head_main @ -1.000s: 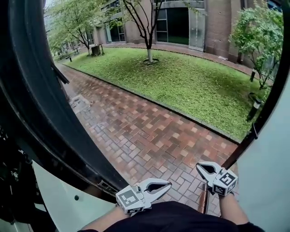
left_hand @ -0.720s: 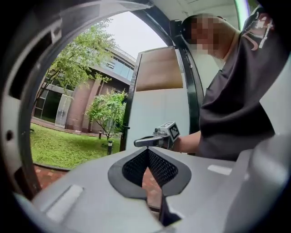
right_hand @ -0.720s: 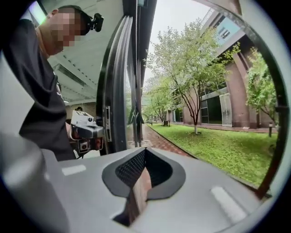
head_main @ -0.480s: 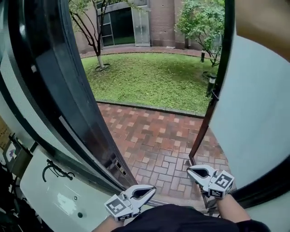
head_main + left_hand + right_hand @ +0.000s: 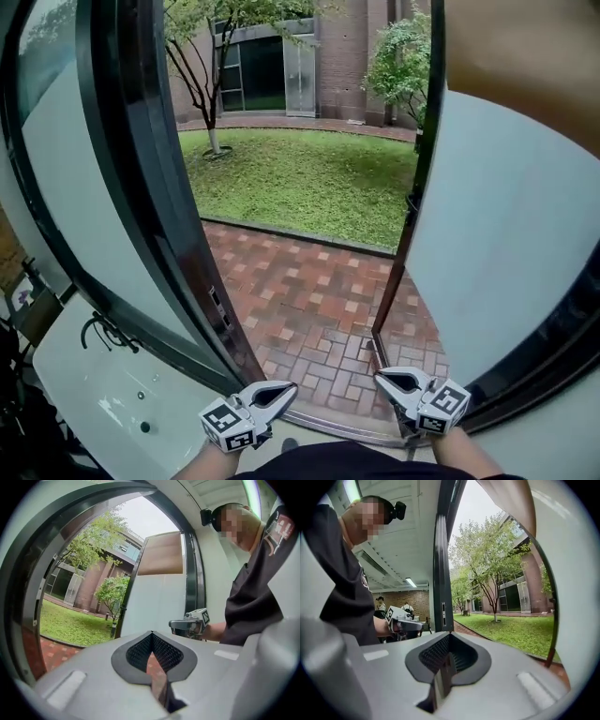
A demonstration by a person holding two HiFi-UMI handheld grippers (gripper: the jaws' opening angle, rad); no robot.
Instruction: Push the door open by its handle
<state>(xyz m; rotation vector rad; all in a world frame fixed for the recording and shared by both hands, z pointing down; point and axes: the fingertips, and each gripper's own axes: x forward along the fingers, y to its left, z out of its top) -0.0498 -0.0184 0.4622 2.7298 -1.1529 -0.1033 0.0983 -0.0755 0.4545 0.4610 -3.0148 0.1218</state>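
Both leaves of a dark-framed double door stand swung outward. The left door leaf [image 5: 141, 187] fills the left of the head view, its frosted panel running down beside the frame. Low on that panel sits a black curved fitting [image 5: 105, 333] that may be the handle, though it is too small to be sure. A latch plate [image 5: 218, 307] shows on the leaf's free edge.

Across the opening from the left door leaf, the right door leaf [image 5: 506, 244] carries frosted glass of its own. Between them wet red brick paving [image 5: 309, 309] runs out to a lawn [image 5: 309, 183]. A bare-trunked tree [image 5: 214, 131] and a brick building [image 5: 352, 56] stand beyond the lawn.

The left gripper [image 5: 287, 387] hovers at the foot of the left door leaf, near its free edge and touching nothing. Its fingertips are pressed together with nothing between them. The right gripper [image 5: 382, 377] is further from that leaf, at the foot of the right one, its tips likewise closed and empty.

Behind the left door leaf, indoors, the right gripper view shows a pale ceiling with a strip light [image 5: 410, 581] and a brick back wall [image 5: 401, 599]. Two people [image 5: 380, 603] stand far off.
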